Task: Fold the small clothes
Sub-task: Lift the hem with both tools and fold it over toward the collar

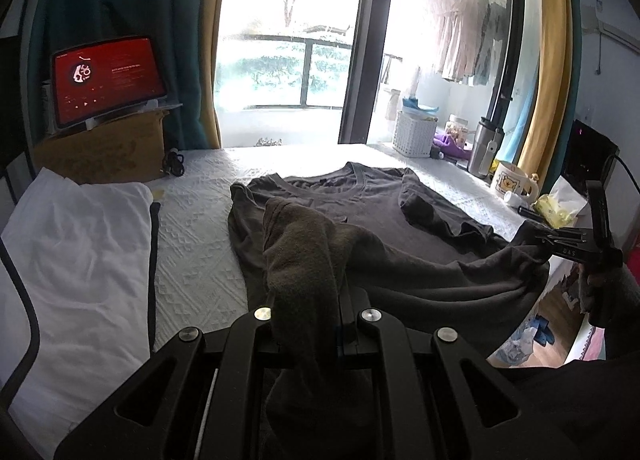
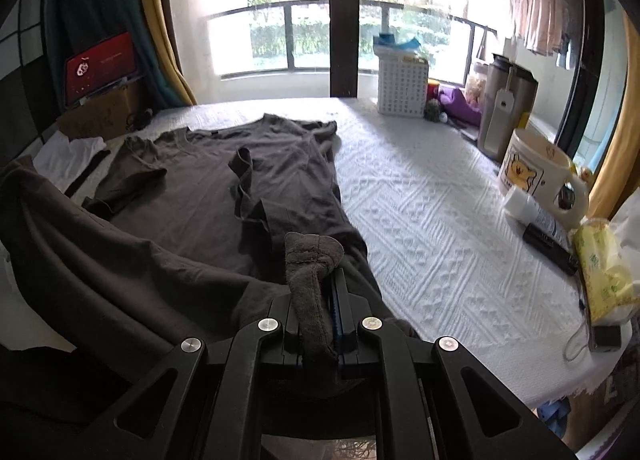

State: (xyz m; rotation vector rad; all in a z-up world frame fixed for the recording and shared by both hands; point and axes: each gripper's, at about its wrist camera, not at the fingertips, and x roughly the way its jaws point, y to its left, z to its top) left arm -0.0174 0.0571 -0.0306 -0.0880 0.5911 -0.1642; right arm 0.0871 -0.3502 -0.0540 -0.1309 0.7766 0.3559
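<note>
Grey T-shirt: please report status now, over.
Left gripper and right gripper both shut on grey T-shirt hem. Sleeves folded in, collar end flat. Nothing in the way.

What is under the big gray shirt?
The gray shirt lies on a white textured bed cover, which shows all around it. Anything else beneath the shirt is hidden by the cloth.
</note>
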